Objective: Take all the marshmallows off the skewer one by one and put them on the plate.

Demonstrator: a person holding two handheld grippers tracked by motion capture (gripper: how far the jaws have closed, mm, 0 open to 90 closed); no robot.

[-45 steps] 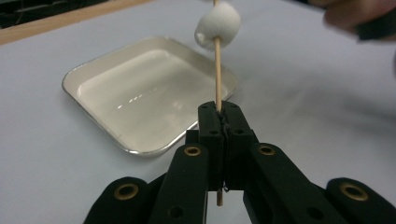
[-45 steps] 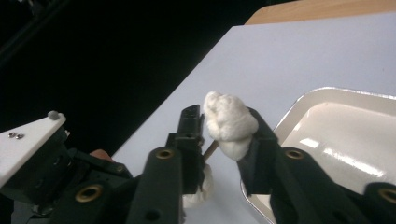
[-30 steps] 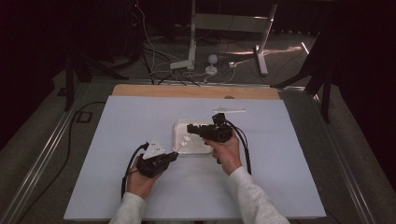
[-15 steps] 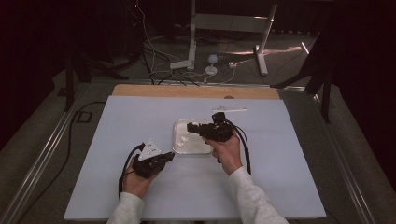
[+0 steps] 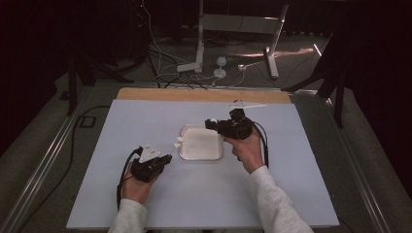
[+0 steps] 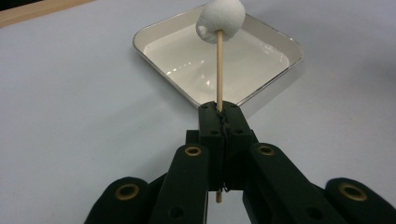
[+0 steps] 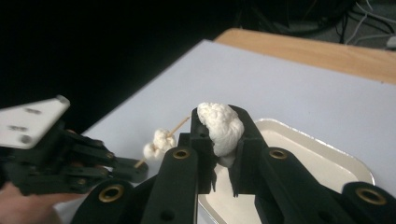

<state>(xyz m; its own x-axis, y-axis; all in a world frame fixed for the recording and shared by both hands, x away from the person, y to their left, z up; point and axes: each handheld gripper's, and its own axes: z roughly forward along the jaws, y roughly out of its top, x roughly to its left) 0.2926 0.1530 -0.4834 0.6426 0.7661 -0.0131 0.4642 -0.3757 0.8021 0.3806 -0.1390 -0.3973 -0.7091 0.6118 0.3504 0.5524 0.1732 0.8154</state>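
Note:
A white square tray [image 5: 201,156] lies in the middle of the table. My left gripper [image 5: 167,156] sits at the tray's near left corner, shut on a thin wooden skewer [image 6: 219,70] that carries a white marshmallow [image 6: 220,17] at its far end, held over the tray rim [image 6: 196,99]. My right gripper [image 5: 209,124] hovers above the tray's far edge, shut on a second white marshmallow [image 7: 220,127] squeezed between its jaws. In the right gripper view the left gripper [image 7: 135,169] and its skewered marshmallow [image 7: 159,142] lie beyond and to the left, apart from the held marshmallow.
The table has a pale lilac cover [image 5: 145,121] with a wooden strip [image 5: 204,94] along the far edge. A white stand [image 5: 199,43] and cables lie on the floor behind. A small white piece [image 5: 245,104] rests near the far edge of the cover.
The left gripper with its skewer has shifted slightly away from the tray and back toward its corner. The right gripper has stayed above the tray's far side.

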